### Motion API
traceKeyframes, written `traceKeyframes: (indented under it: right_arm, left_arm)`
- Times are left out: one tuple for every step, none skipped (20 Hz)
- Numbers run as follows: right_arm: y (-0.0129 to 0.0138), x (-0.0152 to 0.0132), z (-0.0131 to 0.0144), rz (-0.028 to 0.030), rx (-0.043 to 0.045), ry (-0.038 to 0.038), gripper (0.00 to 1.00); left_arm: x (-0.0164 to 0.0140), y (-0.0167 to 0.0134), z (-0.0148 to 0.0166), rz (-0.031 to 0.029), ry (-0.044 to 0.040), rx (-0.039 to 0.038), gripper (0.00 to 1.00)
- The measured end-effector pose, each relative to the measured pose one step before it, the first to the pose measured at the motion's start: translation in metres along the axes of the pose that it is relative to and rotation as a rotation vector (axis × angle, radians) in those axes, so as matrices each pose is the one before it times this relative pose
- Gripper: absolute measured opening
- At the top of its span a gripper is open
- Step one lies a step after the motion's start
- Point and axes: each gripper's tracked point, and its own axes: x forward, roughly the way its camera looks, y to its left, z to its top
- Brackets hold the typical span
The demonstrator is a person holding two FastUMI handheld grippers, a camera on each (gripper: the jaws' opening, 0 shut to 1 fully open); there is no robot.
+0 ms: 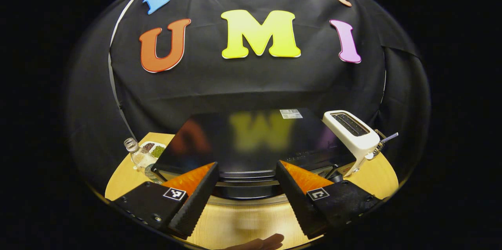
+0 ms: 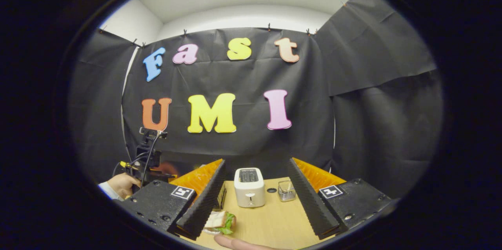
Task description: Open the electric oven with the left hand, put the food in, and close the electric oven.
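The black electric oven (image 1: 251, 136) stands on the wooden table (image 1: 243, 218), and I look down on its glossy top. My left gripper (image 1: 247, 165) is open, its fingers on either side of the oven's upper front edge and touching nothing. In the right gripper view, the sandwich (image 2: 219, 220) with green lettuce lies on the table (image 2: 270, 218), just beside the left finger of my right gripper (image 2: 257, 162). That gripper is open and holds nothing. Farther off at the left, a hand (image 2: 119, 185) holds the other gripper (image 2: 147, 160).
A white toaster (image 1: 353, 132) (image 2: 249, 187) stands to the right of the oven, with a metal utensil (image 1: 386, 139) behind it. A glass bottle (image 1: 137, 154) and a dish of seeds (image 1: 153, 149) sit left of the oven. A small glass holder (image 2: 286, 190) stands beside the toaster.
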Motion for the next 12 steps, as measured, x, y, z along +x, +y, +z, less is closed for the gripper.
traceKeyframes:
  right_arm:
    - [-0.00342, 0.00191, -0.00495, -0.00047, 0.00498, 0.00923, 0.91]
    - [-0.00421, 0.00169, -0.00254, -0.00542, 0.00512, 0.00675, 1.00]
    - [-0.00500, 0.00171, -0.00329, -0.00637, 0.00537, 0.00689, 1.00]
    - [-0.00296, 0.00149, -0.00273, -0.00419, 0.00498, 0.00804, 1.00]
    - [-0.00151, 0.00029, -0.00290, -0.00243, 0.00389, 0.00539, 1.00]
    - [-0.00170, -0.00043, -0.00080, -0.00317, 0.00543, 0.00257, 0.91]
    - [-0.00071, 0.00055, -0.00139, -0.00119, 0.00353, 0.00252, 0.91]
    - [0.00011, -0.00015, -0.00023, -0.00120, 0.00078, 0.00279, 0.91]
    - [-0.00023, -0.00071, -0.00263, -0.00037, -0.00119, 0.00254, 0.91]
    - [0.00108, -0.00116, 0.00021, 0.00168, -0.00232, -0.00013, 1.00]
    - [0.00126, -0.00142, 0.00052, 0.00177, -0.00250, -0.00136, 0.91]
    - [0.00095, -0.00153, 0.00074, -0.00093, -0.00284, -0.00117, 1.00]
  left_arm:
    - [0.00148, -0.00109, 0.00094, -0.00035, 0.00230, -0.01373, 0.97]
    - [-0.00083, -0.00062, -0.00174, 0.00179, 0.01857, -0.00923, 0.95]
    - [-0.00080, 0.00017, 0.00001, -0.00082, 0.00179, -0.00406, 0.95]
    - [-0.00075, 0.00012, -0.00120, 0.00015, 0.00973, 0.00125, 0.95]
    - [-0.00056, -0.00032, -0.00063, 0.00005, 0.00016, 0.00171, 0.96]
    - [-0.00086, -0.00047, -0.00138, -0.00478, 0.00826, -0.00341, 0.96]
    - [-0.00396, -0.00073, -0.00308, -0.00526, 0.01316, -0.01030, 0.96]
    - [0.00009, 0.00064, -0.00079, 0.00381, -0.00046, 0.01168, 0.96]
    - [-0.00027, 0.00086, -0.00162, -0.00083, -0.00188, 0.01273, 0.96]
    - [-0.00362, -0.00369, -0.00024, -0.00481, 0.01196, -0.00195, 0.96]
    - [-0.00167, 0.00056, -0.00352, 0.00180, -0.00757, 0.00937, 0.96]
    - [-0.00062, 0.00121, -0.00180, -0.00011, -0.00223, 0.00702, 0.97]
